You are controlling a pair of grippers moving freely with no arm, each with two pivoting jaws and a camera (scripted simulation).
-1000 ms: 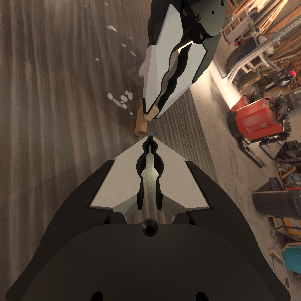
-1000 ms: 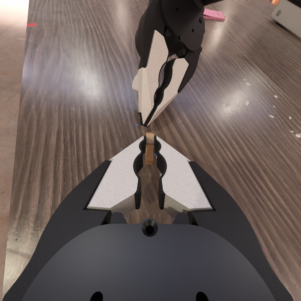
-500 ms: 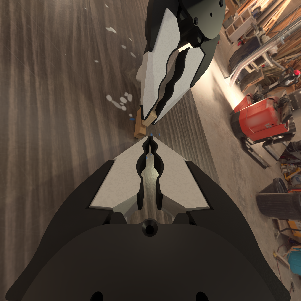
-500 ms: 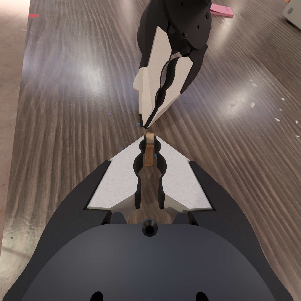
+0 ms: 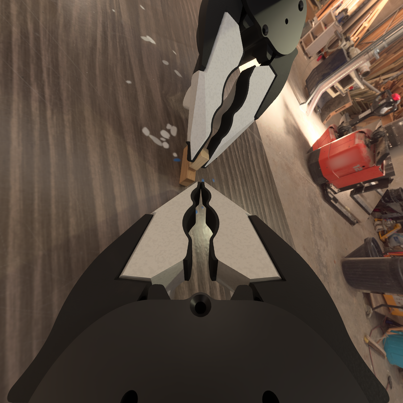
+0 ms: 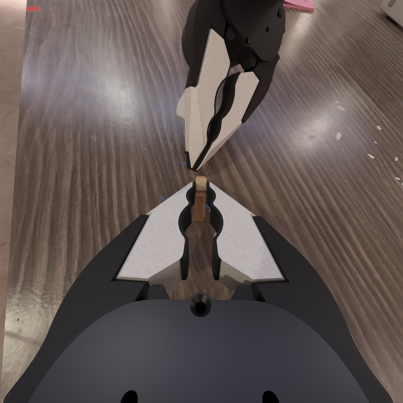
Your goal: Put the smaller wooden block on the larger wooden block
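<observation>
My right gripper (image 6: 201, 185) is shut on the smaller, pale wooden block (image 6: 200, 182) and holds it just above the larger, browner wooden block (image 6: 199, 209), which lies on the dark wood table (image 6: 87, 152). In the left wrist view the right gripper (image 5: 197, 162) comes down from the top with the small block (image 5: 201, 158) over the near part of the larger block (image 5: 187, 174). I cannot tell if the two blocks touch. My left gripper (image 5: 200, 185) is shut and empty, its tips just in front of the larger block. It also shows in the right wrist view (image 6: 195, 166).
The table's long edge (image 5: 268, 174) runs close to the right of the blocks, with the floor, a red machine (image 5: 349, 161) and a dark bin (image 5: 375, 272) beyond. A pink flat object (image 6: 298, 4) and a white object (image 6: 392, 11) lie at the table's far side.
My right gripper has shifted slightly sideways with the small block, closer over the larger block. My left gripper has stayed shut and nearly still.
</observation>
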